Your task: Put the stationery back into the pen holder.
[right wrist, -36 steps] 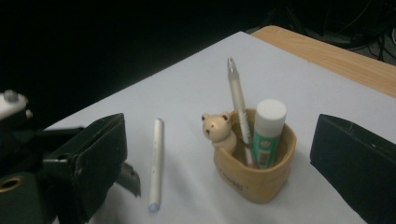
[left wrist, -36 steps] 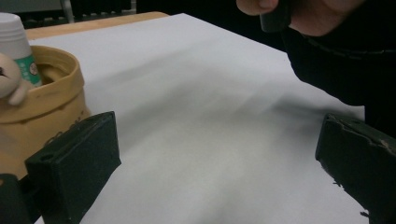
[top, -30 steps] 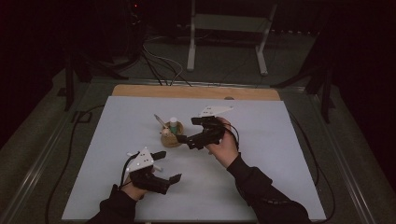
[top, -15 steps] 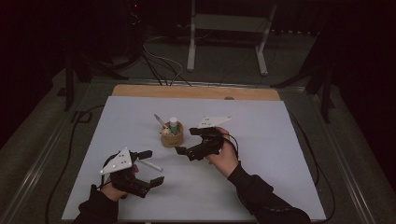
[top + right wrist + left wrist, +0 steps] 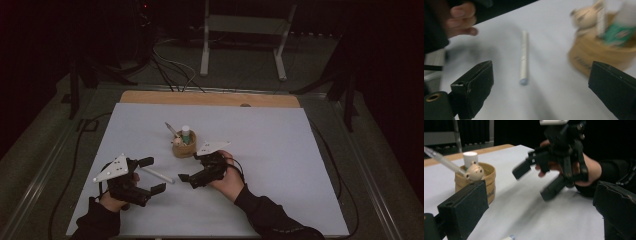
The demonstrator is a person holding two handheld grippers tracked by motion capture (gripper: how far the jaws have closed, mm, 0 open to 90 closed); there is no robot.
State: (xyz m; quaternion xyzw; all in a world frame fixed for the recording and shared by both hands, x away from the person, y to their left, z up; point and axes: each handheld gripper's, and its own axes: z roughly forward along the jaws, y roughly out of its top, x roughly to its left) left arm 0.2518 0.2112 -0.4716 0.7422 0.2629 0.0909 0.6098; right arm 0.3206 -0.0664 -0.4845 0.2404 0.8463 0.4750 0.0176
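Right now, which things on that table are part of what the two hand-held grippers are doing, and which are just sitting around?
Part of the job:
- white pen, lying loose on the table between both grippers
- round wooden holder, already holding a pen and a small bottle
- left gripper, open
- right gripper, open

Just lying about:
- metal stand beyond the table
- floor cables

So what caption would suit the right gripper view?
Open right claw lines up on a white pen lying beside the wooden cup.
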